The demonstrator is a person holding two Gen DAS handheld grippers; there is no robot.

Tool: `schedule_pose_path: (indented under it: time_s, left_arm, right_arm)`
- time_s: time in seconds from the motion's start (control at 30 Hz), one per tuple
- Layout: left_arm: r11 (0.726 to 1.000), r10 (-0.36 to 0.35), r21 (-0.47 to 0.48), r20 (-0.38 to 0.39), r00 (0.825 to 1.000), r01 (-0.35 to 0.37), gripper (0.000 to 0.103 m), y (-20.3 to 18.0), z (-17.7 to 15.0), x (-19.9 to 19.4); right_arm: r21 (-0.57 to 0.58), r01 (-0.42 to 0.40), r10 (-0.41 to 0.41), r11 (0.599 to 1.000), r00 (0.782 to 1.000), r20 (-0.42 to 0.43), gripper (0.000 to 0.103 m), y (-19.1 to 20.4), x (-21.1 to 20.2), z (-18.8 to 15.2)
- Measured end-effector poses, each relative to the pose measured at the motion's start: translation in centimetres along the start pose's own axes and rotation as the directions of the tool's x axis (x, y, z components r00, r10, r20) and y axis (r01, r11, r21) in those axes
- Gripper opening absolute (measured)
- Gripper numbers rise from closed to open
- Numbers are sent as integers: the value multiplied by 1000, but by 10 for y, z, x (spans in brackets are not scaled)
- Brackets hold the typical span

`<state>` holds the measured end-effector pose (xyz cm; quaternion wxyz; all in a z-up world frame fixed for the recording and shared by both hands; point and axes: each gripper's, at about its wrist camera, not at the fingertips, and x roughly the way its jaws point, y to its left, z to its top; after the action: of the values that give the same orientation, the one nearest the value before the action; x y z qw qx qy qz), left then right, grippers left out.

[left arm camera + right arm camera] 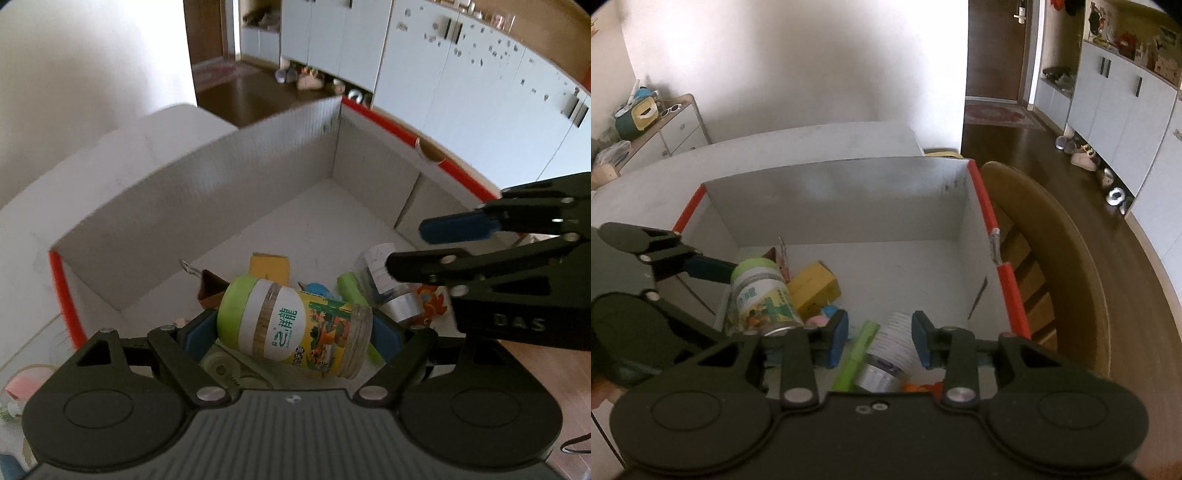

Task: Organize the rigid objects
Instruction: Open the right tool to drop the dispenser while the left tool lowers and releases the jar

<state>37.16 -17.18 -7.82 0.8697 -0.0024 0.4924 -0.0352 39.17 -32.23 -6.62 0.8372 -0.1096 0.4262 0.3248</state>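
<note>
A clear jar [295,328] with a green lid and a yellow-green label lies crosswise between the blue pads of my left gripper [293,338], which is shut on it just above the near end of a white box [258,177] with red-taped edges. The right wrist view shows the same jar [761,295] at the left, held over the box [849,199]. My right gripper [880,339] hangs over the box, open, with nothing pinched. Beneath it lie a green marker [858,350] and a silver-ended roll [882,365]. From the left wrist view, the right gripper [408,247] reaches in from the right.
In the box also lie a yellow carton [812,288] and small pink and blue pieces [822,317]. The box stands on a white table [812,136]. A wooden chair [1052,258] is just right of the box. White cabinets [1108,92] line the far wall.
</note>
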Motion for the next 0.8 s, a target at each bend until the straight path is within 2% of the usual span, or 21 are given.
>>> schedule_pose_path:
  time_s: [0.13,0.3,0.47,0.8]
  left_arm:
    - [1000,-7,3,-59,998,7,86,-2,3,10]
    - [1000,-11,12,-91,996,12,87,-5,0,12]
    - [1000,-17,-20,-89,996,16,87,1,1,8]
    - [999,-33,-25,-15,999,32,87,0,-6,-20]
  right_arm:
    - [8,-4,4,1000,1000,1,38,-5,-3,-4]
    - [17,-8,8,1000,1000,-1,38,-6,-5,-7]
    - [17,-10,10,1000,1000,-3,38,-7,-7,-6]
    - [36,-26,25,999,999,23,43,-3,-21,-8]
